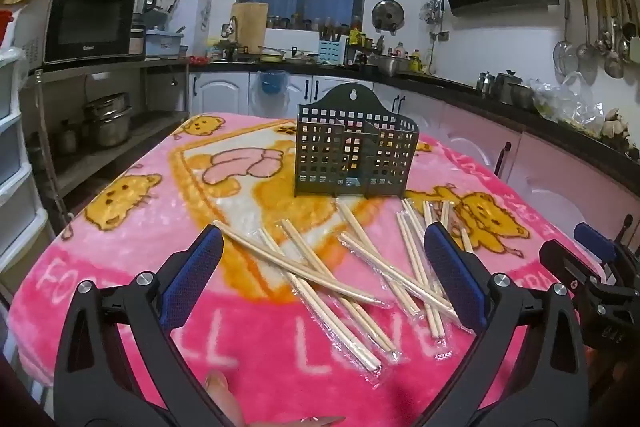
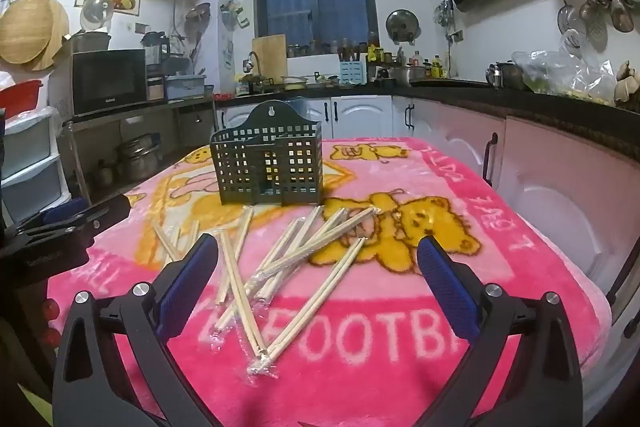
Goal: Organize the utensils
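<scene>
Pairs of wooden chopsticks (image 1: 352, 267) in clear plastic sleeves lie scattered and crossed over one another on the pink fleece blanket (image 1: 120, 259) that covers the worktop, just in front of the dark green perforated utensil holder (image 1: 354, 147), which stands upright further back and looks empty through its grid walls, though I cannot see all of its floor. The left hand-held gripper (image 1: 326, 267) hovers over the near end of the pile with its 2 blue-padded jaws spread wide and nothing between the pads; the right hand-held gripper (image 2: 318, 279) hangs likewise, fully spread and holding nothing, above the right part of the same scatter. The chopsticks look light, thin and stiff, so weight is no concern, but the glossy wrappers will likely be slippery and may slide on the sticks inside them. Because the blanket is soft and deep, a pair may sink into the pile as the jaws come down, and crossed pairs may drag their neighbours along. The best hold is probably across the middle of 1 uppermost pair, such as the long pair (image 1: 296, 263) lying over the others, pinching both sticks and sleeve together, so that it stays balanced for tipping upright into a compartment of the holder.
</scene>
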Demonstrator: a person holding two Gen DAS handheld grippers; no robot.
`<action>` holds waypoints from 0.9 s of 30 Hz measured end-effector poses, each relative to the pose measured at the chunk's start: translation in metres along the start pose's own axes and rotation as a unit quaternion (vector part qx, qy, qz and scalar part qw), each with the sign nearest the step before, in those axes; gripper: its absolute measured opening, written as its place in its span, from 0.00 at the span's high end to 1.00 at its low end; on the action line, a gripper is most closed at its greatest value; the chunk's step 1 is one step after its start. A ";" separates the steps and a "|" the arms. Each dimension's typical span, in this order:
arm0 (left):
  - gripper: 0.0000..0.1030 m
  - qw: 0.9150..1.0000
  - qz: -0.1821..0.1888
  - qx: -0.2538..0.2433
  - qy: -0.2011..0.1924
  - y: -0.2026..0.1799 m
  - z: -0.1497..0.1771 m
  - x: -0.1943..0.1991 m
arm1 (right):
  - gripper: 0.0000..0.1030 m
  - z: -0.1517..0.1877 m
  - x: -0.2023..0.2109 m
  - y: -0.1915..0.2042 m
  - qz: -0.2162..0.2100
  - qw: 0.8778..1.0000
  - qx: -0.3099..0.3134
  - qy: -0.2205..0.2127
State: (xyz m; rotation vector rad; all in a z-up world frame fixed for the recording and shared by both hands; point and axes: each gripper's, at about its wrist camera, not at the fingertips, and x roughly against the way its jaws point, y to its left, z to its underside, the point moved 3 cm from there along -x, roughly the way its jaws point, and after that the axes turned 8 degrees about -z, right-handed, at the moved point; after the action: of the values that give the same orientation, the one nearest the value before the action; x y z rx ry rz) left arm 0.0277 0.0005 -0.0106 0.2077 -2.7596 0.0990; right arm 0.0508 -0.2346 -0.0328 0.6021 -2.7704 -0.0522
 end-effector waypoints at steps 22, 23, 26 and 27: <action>0.10 1.000 0.000 -0.001 -0.002 0.000 0.000 0.000 | 0.06 0.000 -0.001 0.003 0.000 1.000 0.004 0.000; 0.10 1.000 -0.001 -0.001 -0.001 0.000 0.000 0.000 | 0.06 -0.001 0.000 0.002 -0.001 1.000 0.004 -0.001; 0.10 1.000 -0.001 0.000 -0.001 0.001 0.000 0.000 | 0.06 -0.004 0.001 0.003 0.000 1.000 0.004 -0.002; 0.10 1.000 -0.001 0.000 -0.001 0.001 0.000 0.000 | 0.06 -0.005 0.002 0.003 -0.001 1.000 0.004 -0.003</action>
State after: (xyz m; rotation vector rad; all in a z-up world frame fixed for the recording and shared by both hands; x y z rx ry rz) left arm 0.0272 0.0017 -0.0102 0.2098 -2.7613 0.0994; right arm 0.0498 -0.2325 -0.0276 0.6067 -2.7772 -0.0428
